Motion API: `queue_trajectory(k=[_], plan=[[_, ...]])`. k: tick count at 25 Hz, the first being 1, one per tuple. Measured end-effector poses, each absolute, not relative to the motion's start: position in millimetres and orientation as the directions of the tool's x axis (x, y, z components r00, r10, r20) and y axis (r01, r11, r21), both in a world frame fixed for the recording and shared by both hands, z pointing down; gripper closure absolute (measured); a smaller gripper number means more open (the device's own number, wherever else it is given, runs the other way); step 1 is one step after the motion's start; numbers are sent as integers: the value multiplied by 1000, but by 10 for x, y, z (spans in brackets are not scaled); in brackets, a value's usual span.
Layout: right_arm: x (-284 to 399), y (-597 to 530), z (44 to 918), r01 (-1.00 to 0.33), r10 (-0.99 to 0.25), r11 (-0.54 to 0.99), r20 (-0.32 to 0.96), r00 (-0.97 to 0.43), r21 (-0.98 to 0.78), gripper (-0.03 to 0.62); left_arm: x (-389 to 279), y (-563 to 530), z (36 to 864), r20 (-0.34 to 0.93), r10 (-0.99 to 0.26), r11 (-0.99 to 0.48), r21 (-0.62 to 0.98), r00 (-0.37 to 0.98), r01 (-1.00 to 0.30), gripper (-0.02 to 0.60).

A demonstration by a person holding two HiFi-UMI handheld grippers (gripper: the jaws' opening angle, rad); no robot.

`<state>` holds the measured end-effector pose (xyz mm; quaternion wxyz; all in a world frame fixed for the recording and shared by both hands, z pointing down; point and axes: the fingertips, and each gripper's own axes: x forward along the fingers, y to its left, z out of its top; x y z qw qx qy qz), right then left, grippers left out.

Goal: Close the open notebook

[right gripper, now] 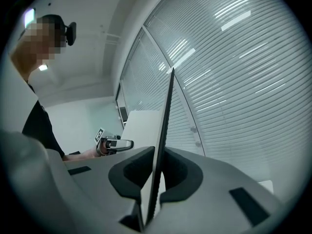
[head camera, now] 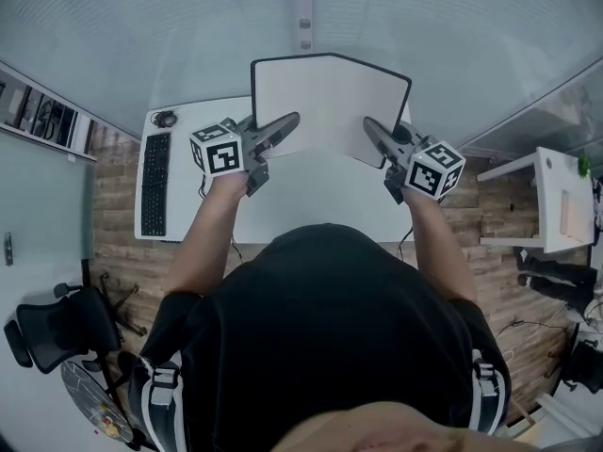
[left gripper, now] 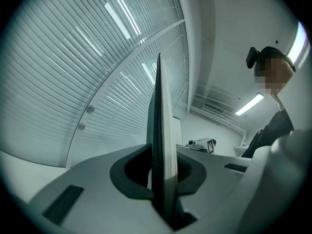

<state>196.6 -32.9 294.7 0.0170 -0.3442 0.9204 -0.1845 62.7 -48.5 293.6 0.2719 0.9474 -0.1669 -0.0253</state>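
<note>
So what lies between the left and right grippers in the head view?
The open notebook: the left gripper and right gripper each clamp one side edge, its white pages spanning the gap. The head view shows it.

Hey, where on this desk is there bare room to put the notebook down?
The desk is bare across its middle, from the keyboard over to the desk's right edge, beneath the held-up notebook. The left edge is crowded: the keyboard lies there, with a small dark object beyond it.
</note>
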Motion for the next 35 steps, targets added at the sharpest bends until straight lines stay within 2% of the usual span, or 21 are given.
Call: queue_trajectory(k=[13,21,35], plan=[[2150,-674,3035,-581,-587,728,107,-803,-364,534,861,-798,3021,49,-383,-777,523,923,-350,522],[2528,-833,3190,-558,-568,732,101,-816,-391,534,1287,-971,3097,77,-392,-774,511,917,-374,520],[2627,-1017,3185,-524,-547,748,68,-835,-407,537,1489,-1128,3081,79,-405,-765,517,911,-385,512]])
